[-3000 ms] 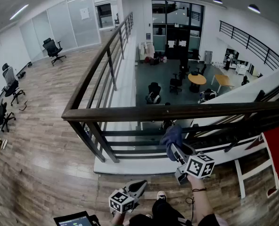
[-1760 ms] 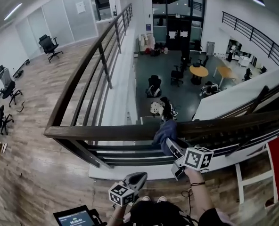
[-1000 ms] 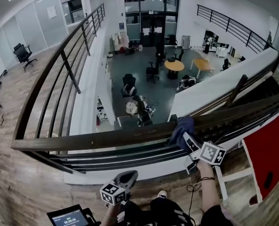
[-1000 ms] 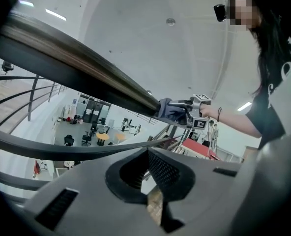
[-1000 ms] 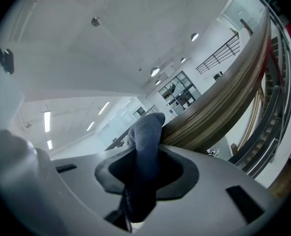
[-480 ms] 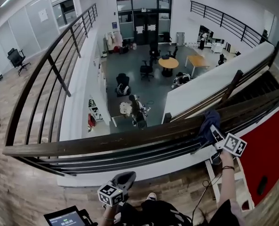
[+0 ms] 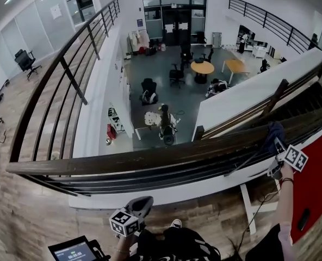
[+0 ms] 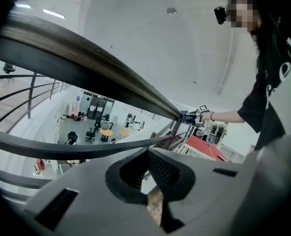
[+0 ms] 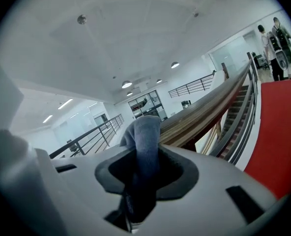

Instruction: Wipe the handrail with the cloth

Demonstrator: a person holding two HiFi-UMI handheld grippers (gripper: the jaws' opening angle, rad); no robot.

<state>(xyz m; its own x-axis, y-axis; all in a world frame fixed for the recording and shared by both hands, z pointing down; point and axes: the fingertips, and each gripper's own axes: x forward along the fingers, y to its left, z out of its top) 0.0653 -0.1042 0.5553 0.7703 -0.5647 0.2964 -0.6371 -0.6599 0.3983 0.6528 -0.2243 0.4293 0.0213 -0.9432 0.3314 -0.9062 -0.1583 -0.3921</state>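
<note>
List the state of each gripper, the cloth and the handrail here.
Blue-grey fabric cloth: bunched, clamped, touching the handrail.
Dark wooden handrail: cloth at its right end.
Right gripper: shut on the cloth.
Left gripper: shut, empty, below the handrail.

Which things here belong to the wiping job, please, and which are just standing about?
In use: cloth, handrail, right gripper.
Standing about: office chair, round table, tablet, left gripper.

Handrail [image 7: 139,157] top bare all the way left of right gripper [image 7: 277,144]; lower rails [image 7: 150,174] crowd just beneath, red panel [image 7: 316,194] close at right.
</note>
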